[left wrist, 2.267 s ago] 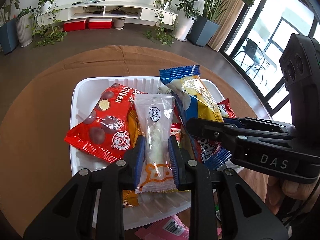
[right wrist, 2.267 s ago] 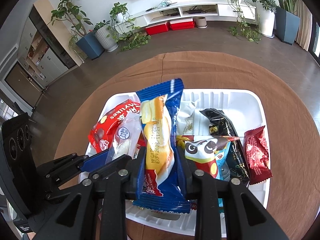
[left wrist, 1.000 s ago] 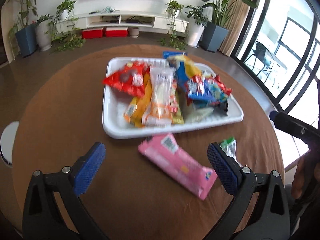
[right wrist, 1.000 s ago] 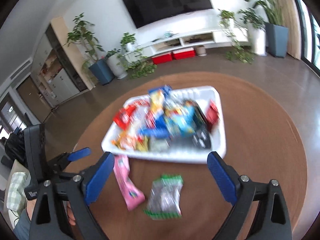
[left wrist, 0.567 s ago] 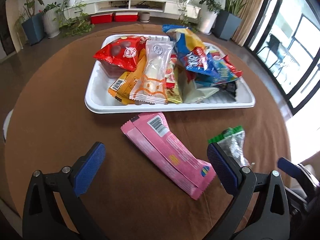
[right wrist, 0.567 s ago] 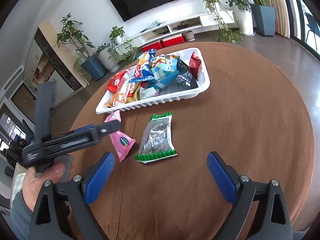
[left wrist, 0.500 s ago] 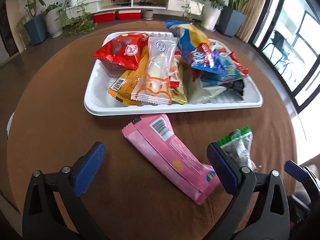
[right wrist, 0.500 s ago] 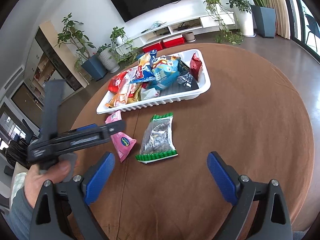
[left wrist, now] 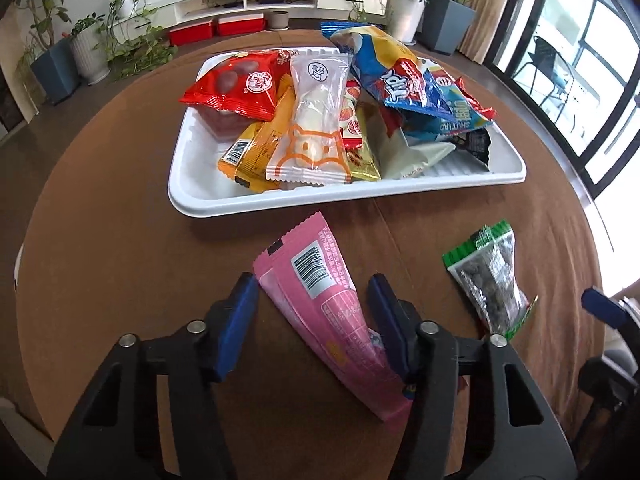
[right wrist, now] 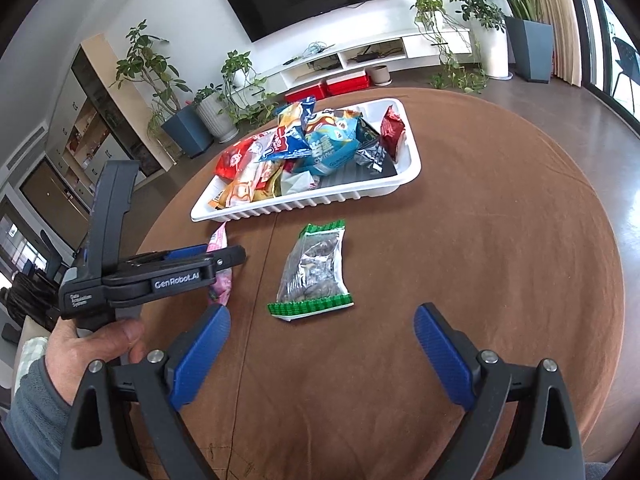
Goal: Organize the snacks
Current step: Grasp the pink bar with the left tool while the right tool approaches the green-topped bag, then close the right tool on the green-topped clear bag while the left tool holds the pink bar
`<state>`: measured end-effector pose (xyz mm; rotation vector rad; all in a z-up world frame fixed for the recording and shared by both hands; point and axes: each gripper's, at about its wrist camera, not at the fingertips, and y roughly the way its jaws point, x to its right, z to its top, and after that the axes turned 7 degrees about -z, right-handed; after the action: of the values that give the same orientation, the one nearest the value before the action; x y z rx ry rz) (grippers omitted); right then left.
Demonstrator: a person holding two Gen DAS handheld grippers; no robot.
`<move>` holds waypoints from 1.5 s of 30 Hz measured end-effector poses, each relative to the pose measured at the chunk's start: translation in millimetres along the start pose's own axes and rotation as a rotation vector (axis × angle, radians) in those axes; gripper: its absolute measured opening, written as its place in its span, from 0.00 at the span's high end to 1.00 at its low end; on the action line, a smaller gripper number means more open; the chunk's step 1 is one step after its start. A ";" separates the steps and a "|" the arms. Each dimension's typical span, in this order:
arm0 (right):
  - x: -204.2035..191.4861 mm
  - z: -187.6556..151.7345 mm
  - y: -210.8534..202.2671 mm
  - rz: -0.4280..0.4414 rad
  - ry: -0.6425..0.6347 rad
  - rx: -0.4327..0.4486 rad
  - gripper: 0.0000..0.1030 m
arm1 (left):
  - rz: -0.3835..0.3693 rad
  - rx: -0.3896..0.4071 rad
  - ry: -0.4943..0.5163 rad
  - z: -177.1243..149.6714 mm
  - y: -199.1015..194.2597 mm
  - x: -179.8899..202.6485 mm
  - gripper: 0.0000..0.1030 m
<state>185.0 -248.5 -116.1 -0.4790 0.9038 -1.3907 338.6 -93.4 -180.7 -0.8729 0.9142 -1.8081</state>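
Note:
A pink snack packet (left wrist: pixel 316 280) lies slantwise on the brown table, in front of the white tray (left wrist: pixel 192 200). My left gripper (left wrist: pixel 312 312) straddles it and its jaws are closing. The right pad touches the packet's edge, and a gap remains at the left pad. In the right wrist view a hand holds the left gripper (right wrist: pixel 224 258), which hides most of the pink packet (right wrist: pixel 220 284). A clear packet with green ends (right wrist: pixel 314 272) lies just ahead of my right gripper (right wrist: pixel 320 340). That gripper stands wide open with nothing between its fingers. The green-ended packet (left wrist: pixel 494 280) lies right of the pink one.
The white tray (right wrist: pixel 304 204) holds several snack packets piled together, with a red one (left wrist: pixel 236 84) at its left. The round table's edge curves close on the right and near side. Potted plants, a low TV shelf and tall windows ring the room.
Both grippers let go of their packets in the tray and pulled back over the table. The left gripper has since dropped over the pink packet and its jaws have narrowed around it.

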 end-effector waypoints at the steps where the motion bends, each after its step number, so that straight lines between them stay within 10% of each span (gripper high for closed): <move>1: -1.1 -0.1 0.0 -0.008 -0.007 0.001 0.07 | -0.006 0.000 0.002 -3.3 -1.4 -0.3 0.56; 15: -15.5 4.8 13.3 -0.056 -0.078 -0.045 0.13 | -0.060 -0.015 0.112 -48.4 -23.0 1.9 0.77; 45: -60.2 18.6 68.8 -0.212 -0.321 -0.158 0.49 | -0.137 0.033 0.062 -96.0 -63.4 -1.9 0.79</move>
<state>246.6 -183.3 -141.8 -0.9126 0.7168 -1.3861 232.4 -50.0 -172.4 -0.8812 0.8793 -1.9721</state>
